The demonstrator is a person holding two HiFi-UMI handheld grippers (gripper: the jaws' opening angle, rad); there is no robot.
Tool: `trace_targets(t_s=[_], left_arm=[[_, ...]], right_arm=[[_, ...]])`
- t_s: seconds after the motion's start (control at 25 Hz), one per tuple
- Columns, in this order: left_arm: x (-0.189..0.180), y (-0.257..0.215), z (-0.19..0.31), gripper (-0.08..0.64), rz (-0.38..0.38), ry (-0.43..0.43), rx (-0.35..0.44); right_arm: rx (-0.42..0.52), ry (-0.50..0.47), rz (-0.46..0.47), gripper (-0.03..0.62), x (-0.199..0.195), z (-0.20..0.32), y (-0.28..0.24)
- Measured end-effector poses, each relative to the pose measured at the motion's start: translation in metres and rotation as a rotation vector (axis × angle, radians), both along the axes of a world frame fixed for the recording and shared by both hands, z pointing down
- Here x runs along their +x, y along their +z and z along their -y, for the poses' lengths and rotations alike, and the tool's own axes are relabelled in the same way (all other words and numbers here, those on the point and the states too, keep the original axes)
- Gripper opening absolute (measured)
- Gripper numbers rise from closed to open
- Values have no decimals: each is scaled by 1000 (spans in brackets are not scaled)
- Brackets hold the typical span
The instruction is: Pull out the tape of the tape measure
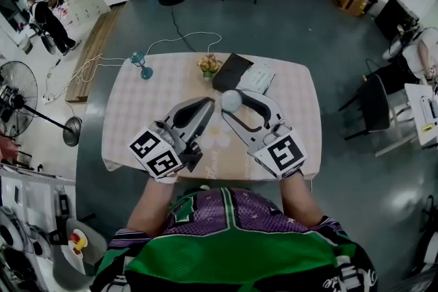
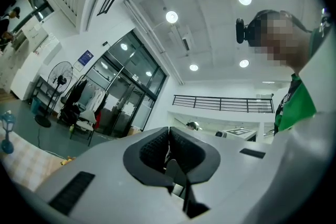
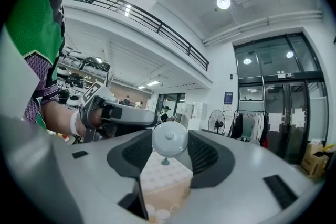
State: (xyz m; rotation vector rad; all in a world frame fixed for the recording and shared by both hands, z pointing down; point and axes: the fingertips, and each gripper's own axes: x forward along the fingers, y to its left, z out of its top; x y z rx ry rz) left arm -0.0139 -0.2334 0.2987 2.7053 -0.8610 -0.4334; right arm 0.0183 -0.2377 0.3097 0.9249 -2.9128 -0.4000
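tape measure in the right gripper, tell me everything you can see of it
The tape measure is a round case, pale white, smooth like plastic, with a round button at the centre of its face and a short stub under its lower edge. The right gripper holds it by its sides above the table. No drawn-out tape shows. The left gripper, shut, sits right beside it; contact can't be told.

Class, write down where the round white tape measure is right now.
In the head view the tape measure is over the middle of the table, gripped in the right tongs, with the shut left tongs just to its left.
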Motion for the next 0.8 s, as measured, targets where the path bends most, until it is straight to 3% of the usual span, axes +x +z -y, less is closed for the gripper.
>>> trace_targets(t_s=[0.16, 0.36, 0.8], left_arm=[[-6, 1, 2, 26, 0, -27, 4], [-32, 1, 7, 25, -15, -75, -3], [-66, 9, 11, 25, 16, -147, 1]], right_arm=[[-24, 38, -12, 216, 5, 6, 6], [-143, 135, -37, 216, 29, 16, 21], [-140, 265, -99, 216, 58, 27, 28]])
